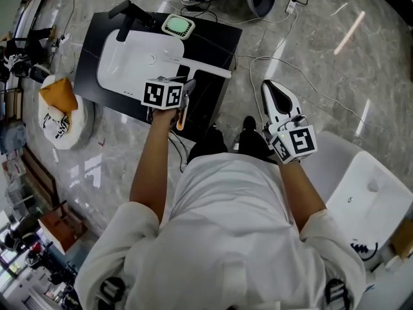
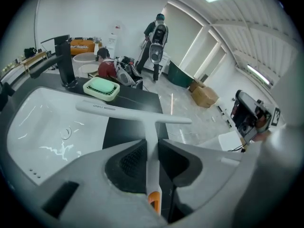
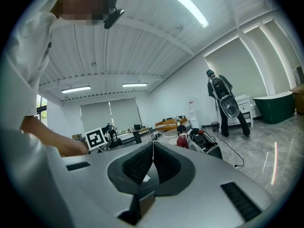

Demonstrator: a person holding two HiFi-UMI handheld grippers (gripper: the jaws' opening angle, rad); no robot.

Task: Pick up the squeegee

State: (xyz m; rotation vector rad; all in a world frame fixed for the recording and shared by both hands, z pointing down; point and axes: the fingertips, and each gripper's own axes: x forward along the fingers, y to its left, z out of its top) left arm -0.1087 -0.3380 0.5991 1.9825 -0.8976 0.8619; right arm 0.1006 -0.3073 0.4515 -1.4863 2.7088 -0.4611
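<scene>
The squeegee (image 2: 128, 112) is in the middle of the left gripper view, with its white blade lying across and its handle running down to an orange end; the left gripper (image 2: 152, 143) is clenched on this handle, pads pressing from both sides, just below the blade. I think the grip sits so high up the handle to keep the long blade from swinging.

The blade is over the right rim of the basin (image 2: 28, 127), where this meets the black counter (image 2: 126, 132); it seems to hang a little above them, but I cannot be sure it is free. Up and toward the person there is open room. At the upper left of that view the faucet (image 2: 64, 61) and the green soap dish (image 2: 101, 88) stand near, so the blade should not swing that way.

The right gripper (image 3: 152, 145) is closed on nothing; in the head view it is at the right, well apart from the counter.
</scene>
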